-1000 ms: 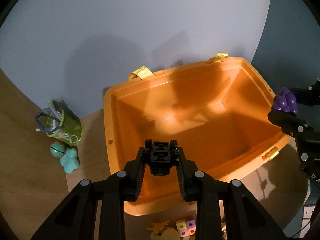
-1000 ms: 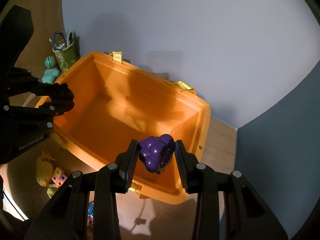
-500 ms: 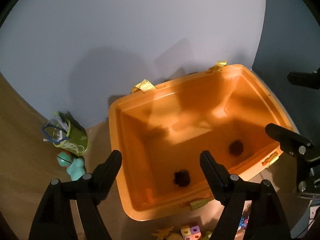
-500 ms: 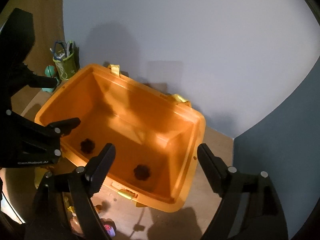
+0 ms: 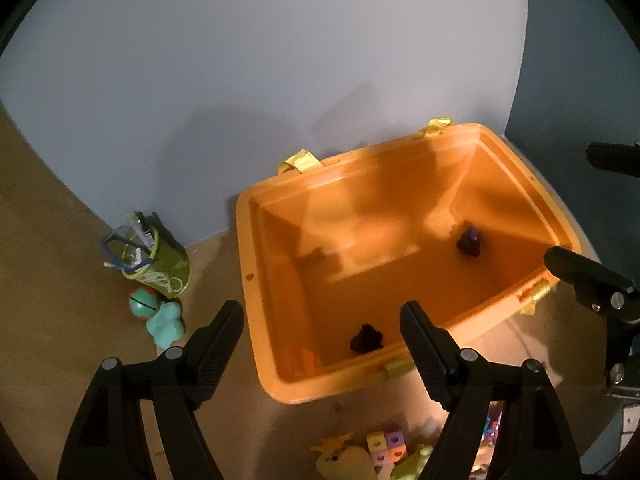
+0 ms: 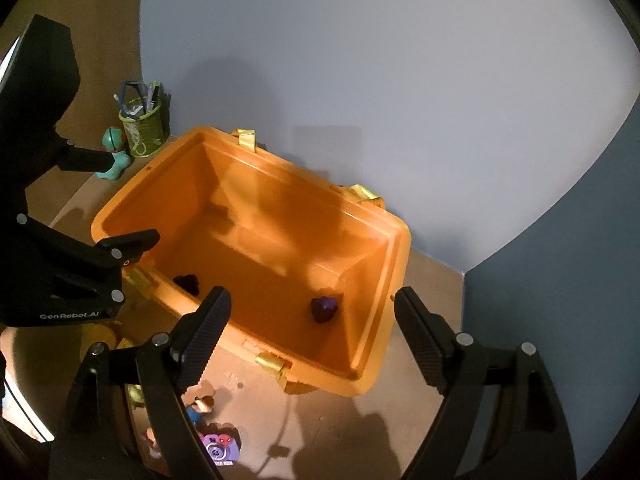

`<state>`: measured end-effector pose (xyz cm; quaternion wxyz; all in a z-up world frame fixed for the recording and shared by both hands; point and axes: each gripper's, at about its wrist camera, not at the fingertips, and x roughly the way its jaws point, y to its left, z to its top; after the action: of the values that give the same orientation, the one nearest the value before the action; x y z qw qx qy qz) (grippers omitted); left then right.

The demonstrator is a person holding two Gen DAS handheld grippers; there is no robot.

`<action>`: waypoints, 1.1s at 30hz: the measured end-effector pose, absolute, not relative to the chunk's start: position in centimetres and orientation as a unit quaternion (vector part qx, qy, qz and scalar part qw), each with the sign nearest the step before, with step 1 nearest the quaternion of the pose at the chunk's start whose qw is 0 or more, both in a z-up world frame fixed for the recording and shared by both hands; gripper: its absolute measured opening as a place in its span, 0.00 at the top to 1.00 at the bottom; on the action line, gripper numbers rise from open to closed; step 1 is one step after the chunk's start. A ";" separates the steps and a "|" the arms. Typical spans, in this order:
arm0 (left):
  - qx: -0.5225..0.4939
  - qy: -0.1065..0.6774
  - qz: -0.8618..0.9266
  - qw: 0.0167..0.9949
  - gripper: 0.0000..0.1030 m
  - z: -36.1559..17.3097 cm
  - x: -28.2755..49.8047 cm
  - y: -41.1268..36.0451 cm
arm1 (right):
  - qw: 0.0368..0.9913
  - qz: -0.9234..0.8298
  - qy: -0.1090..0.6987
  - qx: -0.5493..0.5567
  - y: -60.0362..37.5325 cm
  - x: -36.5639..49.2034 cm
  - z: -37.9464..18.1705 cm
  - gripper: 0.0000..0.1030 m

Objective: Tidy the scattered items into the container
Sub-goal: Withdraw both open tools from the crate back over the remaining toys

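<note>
The orange bin (image 5: 244, 240) (image 6: 400, 240) stands on the brown floor against the pale wall. Inside it lie a black toy brick (image 5: 366, 338) (image 6: 187, 282) near the front wall and a purple grape bunch (image 5: 469, 240) (image 6: 325, 308) toward the right end. My left gripper (image 5: 320, 312) hangs above the bin's front left part, open, with nothing between its fingers. My right gripper (image 6: 312, 294) is above the bin's front right part, open and empty too. Each gripper shows at the edge of the other's view.
A green mesh pen cup (image 5: 156, 260) (image 6: 142, 128) and a teal toy figure (image 5: 160, 316) (image 6: 114, 156) stand left of the bin. In front of it lie coloured cubes (image 5: 386, 448), yellow-green toys (image 5: 344, 460), a purple toy camera (image 6: 220, 448) and a small figure (image 6: 200, 404).
Both grippers opened. The black brick and the grapes dropped from them into the bin. Both grippers have since drawn back a little from the bin.
</note>
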<state>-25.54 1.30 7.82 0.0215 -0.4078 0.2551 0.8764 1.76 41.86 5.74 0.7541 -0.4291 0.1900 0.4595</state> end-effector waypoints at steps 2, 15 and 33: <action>-0.406 0.257 0.877 0.021 0.25 8.0 -24.7 1.3 | 0.755 0.458 0.188 -0.430 41.3 1.3 5.8 0.21; -0.387 0.268 0.882 0.024 0.25 8.9 -19.1 1.6 | 0.764 0.447 0.193 -0.423 37.2 -0.9 6.2 0.21; -0.392 0.264 0.881 0.024 0.25 7.8 -15.3 1.2 | 0.775 0.432 0.213 -0.410 34.1 -2.8 5.4 0.21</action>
<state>-15.32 1.18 7.75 0.0235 -0.3919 0.2642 0.8810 -2.85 34.06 5.43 0.7745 -0.4098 0.2131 0.4321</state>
